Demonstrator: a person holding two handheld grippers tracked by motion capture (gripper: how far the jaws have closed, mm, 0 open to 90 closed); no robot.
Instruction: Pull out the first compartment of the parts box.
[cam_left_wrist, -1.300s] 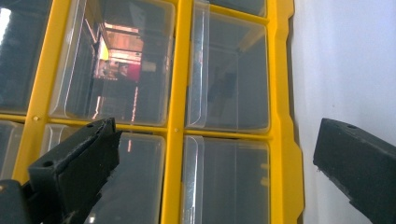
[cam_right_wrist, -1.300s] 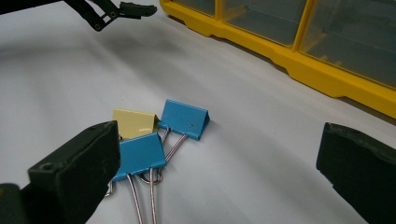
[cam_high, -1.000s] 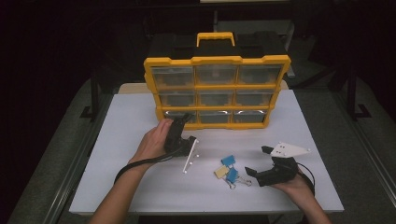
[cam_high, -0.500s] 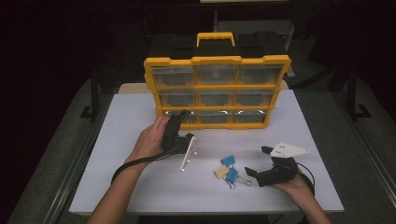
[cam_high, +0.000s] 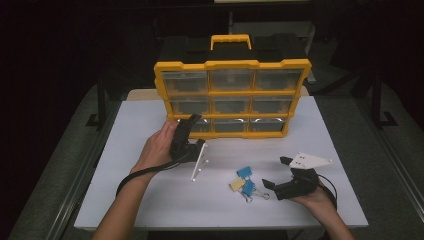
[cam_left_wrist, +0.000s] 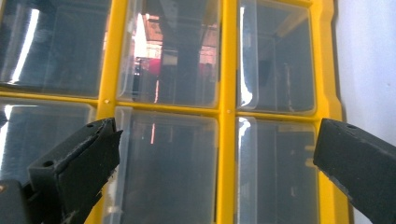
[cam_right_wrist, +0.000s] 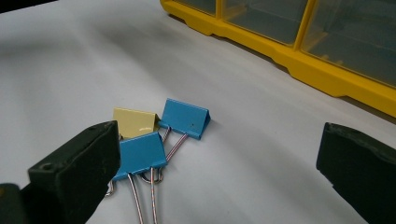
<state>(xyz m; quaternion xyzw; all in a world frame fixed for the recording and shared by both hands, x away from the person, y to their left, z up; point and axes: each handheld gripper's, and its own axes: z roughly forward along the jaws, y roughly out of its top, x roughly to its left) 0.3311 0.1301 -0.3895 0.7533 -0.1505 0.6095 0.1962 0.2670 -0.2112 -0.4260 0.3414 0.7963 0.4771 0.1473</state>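
Two open tools: left tool (cam_high: 192, 120) squarely onto drawer (cam_high: 192, 124) at eleven o'clock, right tool (cam_high: 276, 172) beside clips (cam_high: 243, 181).

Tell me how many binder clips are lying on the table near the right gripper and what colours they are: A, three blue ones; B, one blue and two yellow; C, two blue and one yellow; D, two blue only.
C: the right gripper view shows two blue binder clips and one yellow binder clip bunched together on the white table, ahead of the open right gripper.
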